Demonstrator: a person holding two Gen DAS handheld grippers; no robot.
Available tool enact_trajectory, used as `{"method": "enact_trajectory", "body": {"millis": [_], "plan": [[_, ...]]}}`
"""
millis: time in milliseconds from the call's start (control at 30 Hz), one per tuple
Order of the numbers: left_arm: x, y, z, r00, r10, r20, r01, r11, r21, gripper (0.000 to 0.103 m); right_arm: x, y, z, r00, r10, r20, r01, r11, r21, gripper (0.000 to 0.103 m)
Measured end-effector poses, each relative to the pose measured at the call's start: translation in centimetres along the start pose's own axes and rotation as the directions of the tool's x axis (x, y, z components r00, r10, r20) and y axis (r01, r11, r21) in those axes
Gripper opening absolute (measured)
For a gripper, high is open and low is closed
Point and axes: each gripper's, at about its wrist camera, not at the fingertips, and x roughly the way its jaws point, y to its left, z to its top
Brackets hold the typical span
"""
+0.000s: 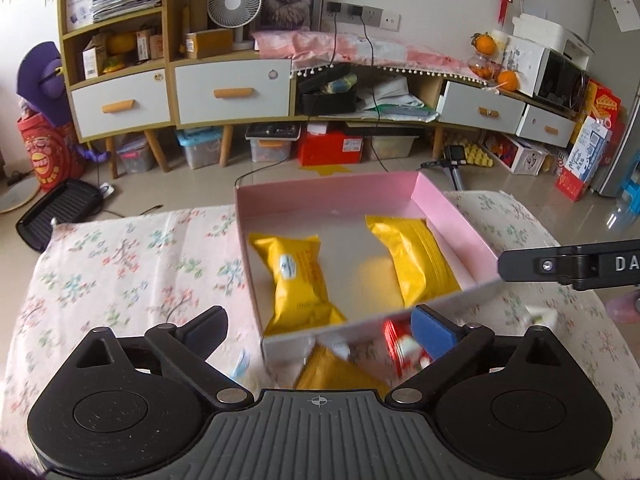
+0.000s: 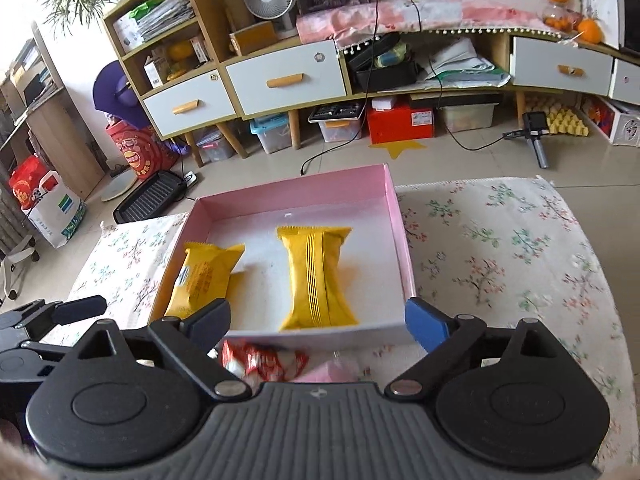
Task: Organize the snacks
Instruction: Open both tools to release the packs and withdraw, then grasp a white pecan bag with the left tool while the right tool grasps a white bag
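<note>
A pink box (image 1: pixel 452 216) (image 2: pixel 292 192) sits on the floral tablecloth and holds two yellow snack packs, one at the left (image 1: pixel 300 280) (image 2: pixel 204 276) and one at the right (image 1: pixel 420 260) (image 2: pixel 316 276). In front of the box lie a third yellow pack (image 1: pixel 336 372), a red-and-white snack (image 1: pixel 400 348) (image 2: pixel 264 360) and a pink item (image 2: pixel 332 372). My left gripper (image 1: pixel 320 328) is open and empty above the loose snacks. My right gripper (image 2: pixel 320 320) is open and empty at the box's near wall. The right gripper's finger (image 1: pixel 560 266) shows in the left wrist view.
The floral-cloth table (image 1: pixel 120 264) (image 2: pixel 500 256) extends left and right of the box. Beyond it are tiled floor, a black grill pan (image 1: pixel 60 212) (image 2: pixel 152 200), a cabinet with drawers (image 1: pixel 232 92) (image 2: pixel 284 80) and storage bins beneath.
</note>
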Motion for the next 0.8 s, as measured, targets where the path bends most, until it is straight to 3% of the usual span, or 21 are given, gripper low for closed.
{"method": "enact_trajectory", "body": {"millis": [233, 633, 800], "plan": [[-3.0, -0.6, -2.6, 0.999, 0.020, -0.044, -0.019, 0.999, 0.032, 0.101, -2.6, 0.3, -2.1, 1.000, -0.010, 0.026, 0.011, 0.999, -0.047, 0.102], [-6.8, -1.2, -7.3, 0.996, 0.000, -0.087, 0.003, 1.000, 0.028, 0.101, -4.1, -0.1, -5.4, 0.998, -0.018, 0.055, 0.021, 0.998, -0.055, 0.103], [-6.8, -0.6, -9.7, 0.992, -0.025, -0.123, 0.023, 1.000, -0.016, 0.101, -4.0, -0.5, -7.4, 0.998, -0.008, 0.061, 0.012, 0.997, -0.075, 0.103]]}}
